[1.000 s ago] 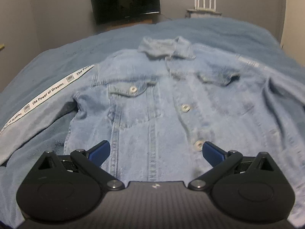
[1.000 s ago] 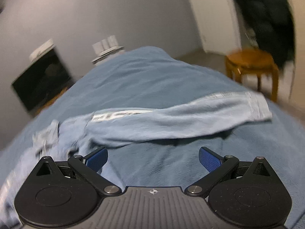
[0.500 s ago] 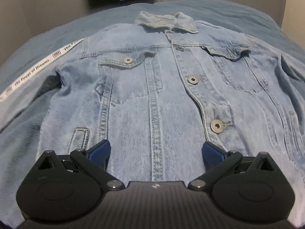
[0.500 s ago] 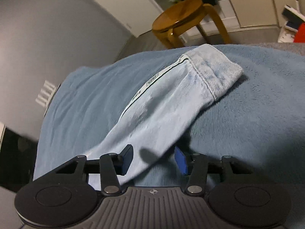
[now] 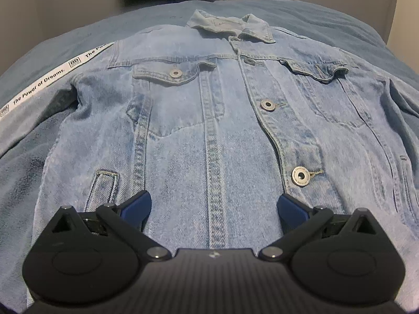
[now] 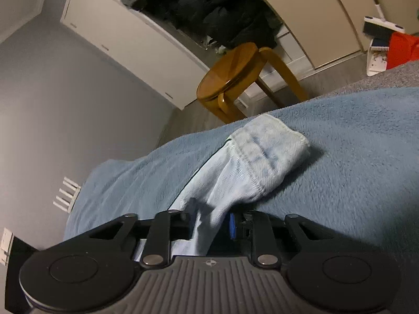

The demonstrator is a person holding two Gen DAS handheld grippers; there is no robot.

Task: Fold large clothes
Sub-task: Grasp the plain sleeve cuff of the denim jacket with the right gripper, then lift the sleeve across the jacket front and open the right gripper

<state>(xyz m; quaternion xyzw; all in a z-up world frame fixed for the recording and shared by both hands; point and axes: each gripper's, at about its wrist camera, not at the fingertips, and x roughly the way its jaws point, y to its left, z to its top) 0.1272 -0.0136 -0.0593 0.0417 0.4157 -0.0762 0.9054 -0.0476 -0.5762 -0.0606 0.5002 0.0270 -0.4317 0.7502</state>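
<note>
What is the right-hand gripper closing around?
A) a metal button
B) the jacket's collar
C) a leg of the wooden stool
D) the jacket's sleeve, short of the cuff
D: in the right wrist view the right gripper has pale denim of the sleeve bunched between its closing jaws, with the cuff lying beyond on the blue blanket.

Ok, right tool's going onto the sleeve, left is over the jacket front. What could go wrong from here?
1. The right tool is closing on a narrow bunch of the sleeve, well back from the cuff; the denim may slip out or the cuff may droop when lifted.
2. The left tool is open above the jacket, so nothing pins the body; pulling the sleeve could drag it askew.
</note>
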